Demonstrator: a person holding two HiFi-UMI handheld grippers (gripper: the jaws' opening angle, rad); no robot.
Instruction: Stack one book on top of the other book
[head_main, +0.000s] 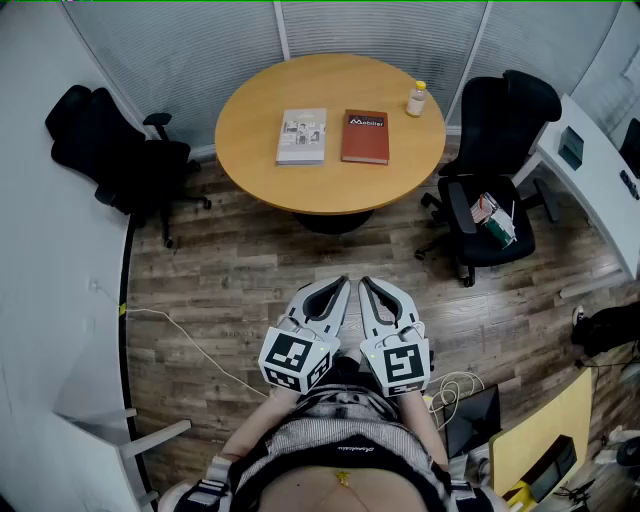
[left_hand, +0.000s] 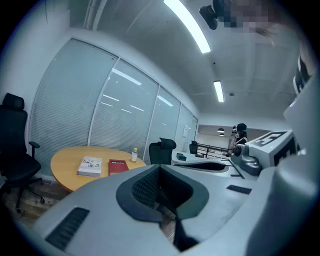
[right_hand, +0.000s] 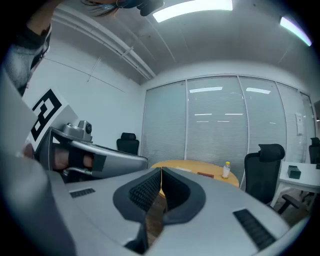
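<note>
While the left claw (head_main: 344, 283) and right claw (head_main: 364, 283) hang shut and empty, side by side, the white book (head_main: 302, 136) and red book (head_main: 365, 136) lie just apart on the table (head_main: 255, 165), well ahead. Arriving shut, a claw might shove a book, or tip the bottle (head_main: 416, 98) right of the red one. Chairs (head_main: 495, 175) flank the table; only floor (head_main: 280, 255) lies between.
</note>
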